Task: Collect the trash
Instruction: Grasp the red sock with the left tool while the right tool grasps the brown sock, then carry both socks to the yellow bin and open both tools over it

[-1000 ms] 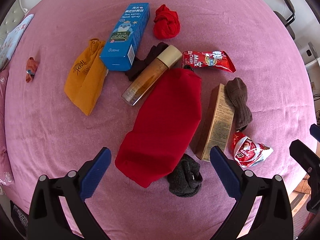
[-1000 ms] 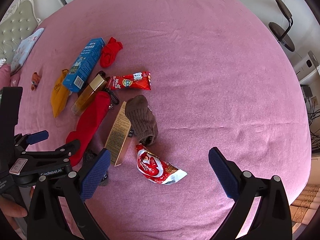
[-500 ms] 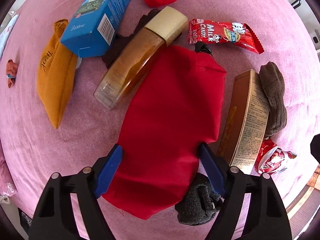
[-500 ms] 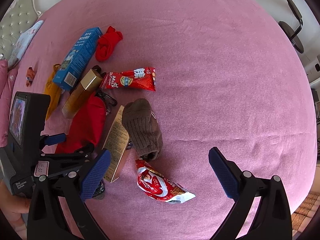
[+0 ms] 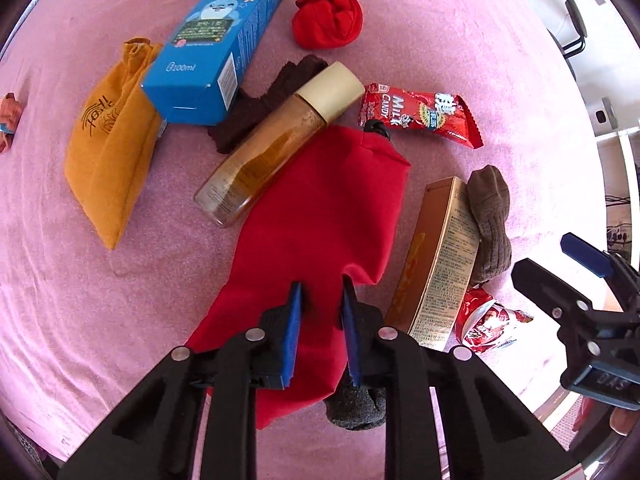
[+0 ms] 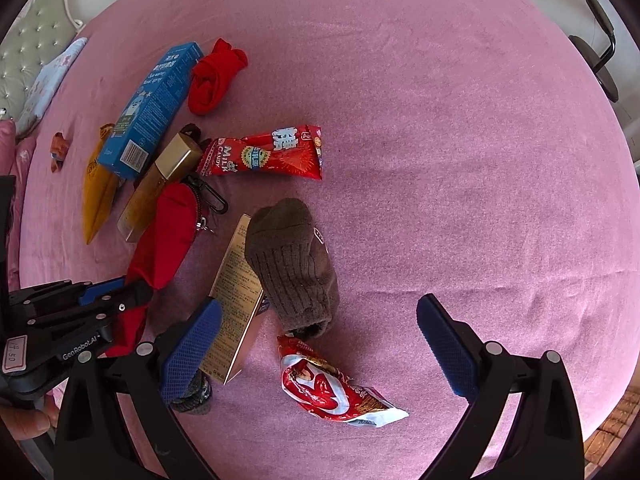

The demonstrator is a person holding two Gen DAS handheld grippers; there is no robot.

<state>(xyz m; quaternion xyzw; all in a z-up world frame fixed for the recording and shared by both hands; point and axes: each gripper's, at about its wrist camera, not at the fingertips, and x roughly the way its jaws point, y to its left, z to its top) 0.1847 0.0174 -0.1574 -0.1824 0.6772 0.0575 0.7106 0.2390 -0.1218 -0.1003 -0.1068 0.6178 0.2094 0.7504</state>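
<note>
Left gripper (image 5: pixel 320 304) pointing straight down at red pouch (image 5: pixel 320 216), jaws closing, a fold of the red cloth bunched between the blue pads (image 5: pixel 293 328), pads pressing on it. Right gripper (image 6: pixel 320 344) spread wide, nothing between the jaws, hanging over the pink bedspread (image 6: pixel 440 120). Crumpled red snack wrapper (image 6: pixel 332 388) lying just below and between the right jaws, not touched. Brown sock (image 6: pixel 296 272) just ahead of right gripper, resting against gold carton (image 6: pixel 236 300), which sits beside the right gripper's left pad. Milk candy wrapper (image 5: pixel 420 114) farther ahead of left gripper, up right, near the pouch's drawstring end. Amber bottle (image 5: pixel 272 144) ahead left of left gripper, lying partly on the pouch edge and over a dark brown cloth (image 5: pixel 264 104). Blue nasal spray box (image 5: pixel 220 40) beyond the bottle, overlapping orange pouch (image 5: pixel 108 140) far left. Red balled sock (image 5: pixel 328 20) farthest ahead. Dark grey sock (image 5: pixel 356 408) right under left gripper, partly hidden by the right finger.
</note>
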